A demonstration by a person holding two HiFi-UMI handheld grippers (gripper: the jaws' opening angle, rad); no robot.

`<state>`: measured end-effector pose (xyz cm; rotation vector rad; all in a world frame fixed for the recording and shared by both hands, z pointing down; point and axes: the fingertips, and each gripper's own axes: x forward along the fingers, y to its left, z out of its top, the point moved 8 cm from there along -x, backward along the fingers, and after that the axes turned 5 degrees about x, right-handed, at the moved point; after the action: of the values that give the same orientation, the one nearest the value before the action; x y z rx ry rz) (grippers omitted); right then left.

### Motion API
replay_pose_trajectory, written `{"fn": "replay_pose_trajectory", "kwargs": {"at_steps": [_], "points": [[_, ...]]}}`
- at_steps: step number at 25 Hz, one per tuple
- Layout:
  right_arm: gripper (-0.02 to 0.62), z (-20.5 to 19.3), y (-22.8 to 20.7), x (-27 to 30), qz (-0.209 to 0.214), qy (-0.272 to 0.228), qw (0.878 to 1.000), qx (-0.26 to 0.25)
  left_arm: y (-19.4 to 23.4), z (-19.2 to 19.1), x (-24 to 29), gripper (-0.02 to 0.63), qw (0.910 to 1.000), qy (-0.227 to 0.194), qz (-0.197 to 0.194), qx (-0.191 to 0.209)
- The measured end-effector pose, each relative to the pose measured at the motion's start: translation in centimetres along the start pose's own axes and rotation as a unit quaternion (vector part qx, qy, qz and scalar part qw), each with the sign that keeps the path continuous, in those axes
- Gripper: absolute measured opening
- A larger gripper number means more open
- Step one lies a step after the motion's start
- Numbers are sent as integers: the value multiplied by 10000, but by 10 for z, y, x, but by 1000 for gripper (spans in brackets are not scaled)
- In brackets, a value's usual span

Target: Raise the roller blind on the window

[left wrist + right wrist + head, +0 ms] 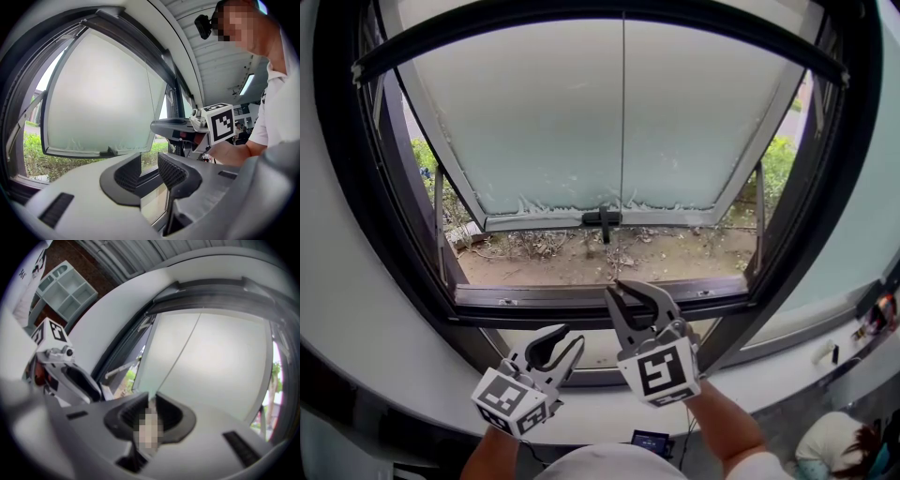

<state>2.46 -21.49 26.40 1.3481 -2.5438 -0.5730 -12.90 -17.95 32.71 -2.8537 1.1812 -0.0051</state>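
Observation:
A thin pull cord (622,141) hangs straight down in front of the window, from the dark bar (581,30) across the top of the opening. My right gripper (624,287) points level at the window and is shut on the cord's lower end. In the right gripper view the cord (180,348) runs up from between the jaws (151,401); a blurred patch hides the part inside them. My left gripper (559,343) is lower and to the left, open, with nothing between its fingers (149,161). No blind fabric shows over the glass.
A frosted sash (562,122) is tilted outward, with its black handle (602,218) at the bottom edge. Below it lie bare ground and green plants (427,159). A white sill (384,319) curves round the dark frame. Another person's head (848,445) shows at bottom right.

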Motion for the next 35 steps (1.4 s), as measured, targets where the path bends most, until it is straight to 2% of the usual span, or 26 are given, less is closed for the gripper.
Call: {"fn": "replay_pose_trajectory", "kwargs": {"at_steps": [35], "points": [[60,40,-30,3,-267,-418,9984,-257,-2,-6,5,129,9998,95,-135,-112]]}}
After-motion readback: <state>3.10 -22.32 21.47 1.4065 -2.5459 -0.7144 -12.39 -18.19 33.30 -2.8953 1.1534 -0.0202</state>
